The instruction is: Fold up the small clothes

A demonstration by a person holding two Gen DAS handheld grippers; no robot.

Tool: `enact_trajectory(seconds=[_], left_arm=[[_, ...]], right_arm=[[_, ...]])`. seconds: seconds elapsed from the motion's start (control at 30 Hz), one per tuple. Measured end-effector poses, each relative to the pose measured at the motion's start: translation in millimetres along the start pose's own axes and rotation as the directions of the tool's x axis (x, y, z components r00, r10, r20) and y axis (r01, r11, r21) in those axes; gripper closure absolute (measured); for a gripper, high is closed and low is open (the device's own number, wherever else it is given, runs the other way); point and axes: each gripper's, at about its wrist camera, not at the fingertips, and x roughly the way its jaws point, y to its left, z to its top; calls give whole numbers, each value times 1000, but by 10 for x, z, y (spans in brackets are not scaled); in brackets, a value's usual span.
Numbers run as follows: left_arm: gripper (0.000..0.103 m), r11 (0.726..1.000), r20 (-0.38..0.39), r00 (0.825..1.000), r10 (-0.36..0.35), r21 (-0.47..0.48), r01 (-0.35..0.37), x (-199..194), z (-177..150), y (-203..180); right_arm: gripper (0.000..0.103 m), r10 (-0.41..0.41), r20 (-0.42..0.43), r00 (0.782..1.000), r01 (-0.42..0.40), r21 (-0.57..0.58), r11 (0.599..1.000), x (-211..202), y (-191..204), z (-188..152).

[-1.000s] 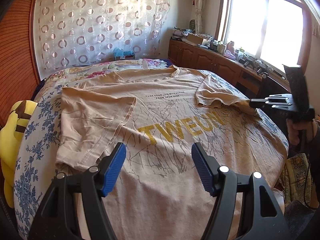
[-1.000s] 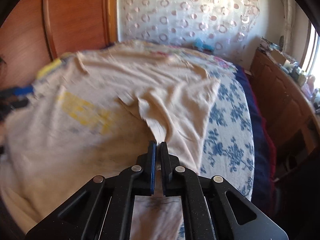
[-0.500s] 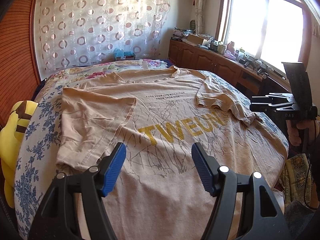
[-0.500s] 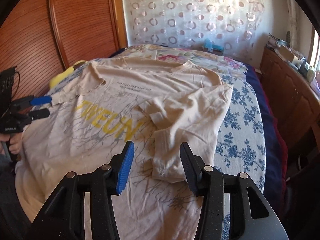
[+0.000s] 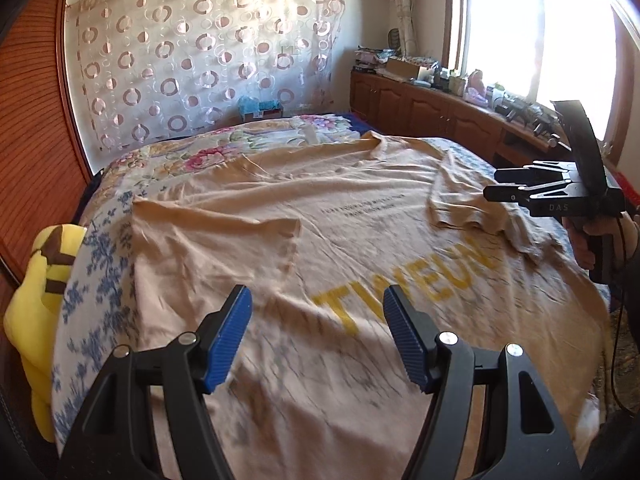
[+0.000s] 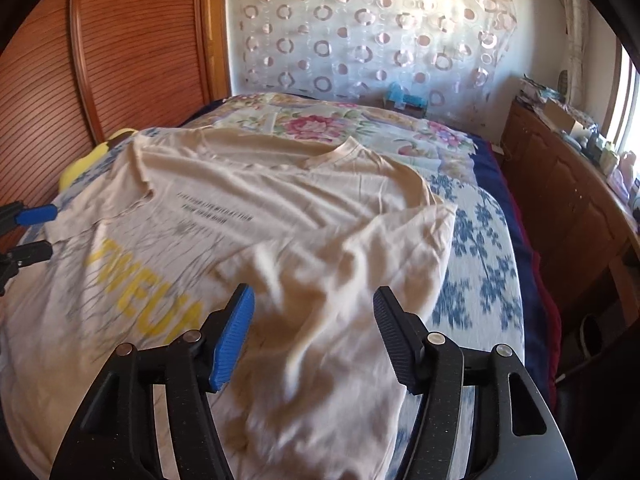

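Spread flat across the bed (image 5: 100, 264), the beige t-shirt (image 5: 360, 216) lies front up, its yellow lettering (image 5: 408, 280) running over the middle and a smaller line of dark print (image 5: 362, 209) nearer the collar (image 6: 340, 150) at the far end. Both sleeves are folded inward onto the body: the left sleeve (image 5: 216, 248) lies fairly smooth over the left side, while the right sleeve (image 5: 468, 204) sits in a more rumpled heap near the right edge. Close to the camera, the left gripper (image 5: 316, 332) hangs over the lower part of the shirt with its blue-padded jaws spread wide and nothing between them. On the right side, the right gripper (image 6: 312, 328) is likewise wide open and empty, poised above the folded right sleeve; the cloth just under it is blurred, so whether the pads touch the fabric is hard to say, though they seem clear of it. From the left wrist view the right gripper (image 5: 516, 184) shows side-on at the right edge of the bed, gripped by the person's right hand (image 5: 592, 240). Beneath the shirt lies a blue-and-white floral bedspread (image 6: 480, 256), with a yellow plush toy (image 5: 36, 296) wedged at the left edge against the wooden wall panel (image 6: 136, 52). At the far end hangs a sheer curtain with ring patterns (image 5: 208, 60), and a wooden cabinet (image 5: 424, 112) runs along the right under the window (image 5: 532, 28).
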Motion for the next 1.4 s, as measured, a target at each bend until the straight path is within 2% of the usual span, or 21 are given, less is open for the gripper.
enact_trajectory(seconds=[0.07,0.13,0.33,0.53,0.67,0.8,1.03,1.4], left_arm=[[34,1000,-5,1000,20,5,-20,60,72,54],[34,1000,-9,1000,29,2,-29,111,160,116],[34,999,-24,999,47,-6,-47,287,385,319],[34,997,-32,998,62,-53,-64,484,545,660],[34,992,-41,996,82,-90,-86,588,599,917],[34,985,-61,992,107,-127,-115,689,652,1196],[34,968,-133,979,153,-178,-175,905,578,1651],[35,968,-155,985,71,-226,-105,1072,491,1856]], right_arm=[[37,2,-4,1000,-2,8,1000,92,-59,49],[30,6,-12,1000,-6,15,1000,163,-105,81],[24,-4,-26,1000,5,28,1000,277,-268,195],[23,-56,-37,998,57,54,997,397,-496,358],[23,-89,-73,993,94,69,993,584,-646,392],[23,-90,-103,991,100,104,989,713,-780,412],[23,-110,-132,985,128,137,982,766,-936,389],[23,-111,-145,983,134,158,978,865,-1007,462]])
